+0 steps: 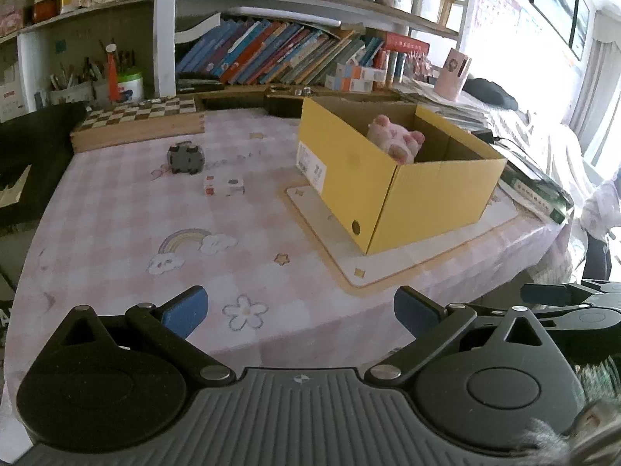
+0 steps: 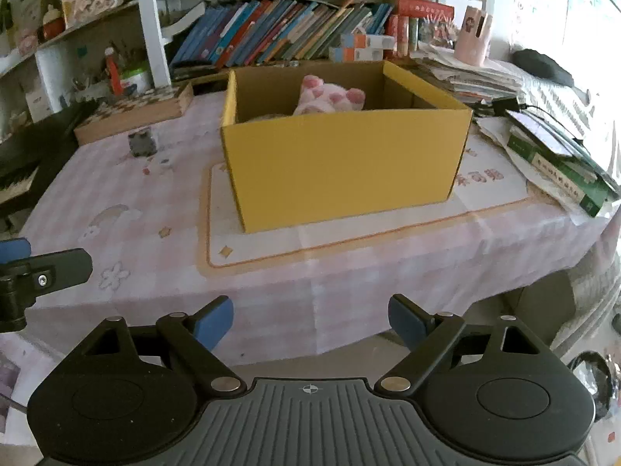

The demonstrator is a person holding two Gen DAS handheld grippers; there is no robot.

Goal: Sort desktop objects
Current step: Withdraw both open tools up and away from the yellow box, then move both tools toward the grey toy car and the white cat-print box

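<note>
A yellow cardboard box [image 1: 434, 198] [image 2: 341, 171] stands on a white mat on the pink tablecloth. A pink plush toy [image 1: 396, 138] [image 2: 330, 97] lies inside it. A small grey toy [image 1: 185, 156] [image 2: 143, 142] and a small white-and-red box [image 1: 224, 186] lie on the cloth left of the yellow box. My left gripper [image 1: 300, 310] is open and empty over the table's near edge. My right gripper [image 2: 310, 320] is open and empty, in front of the table edge, facing the yellow box.
A checkered wooden board [image 1: 136, 116] lies at the back left. Books fill the shelf [image 1: 271, 58] behind. A pink cup [image 2: 473, 37] and stacked books and papers [image 2: 559, 155] sit at the right. Part of the other gripper [image 2: 39, 272] shows at the left.
</note>
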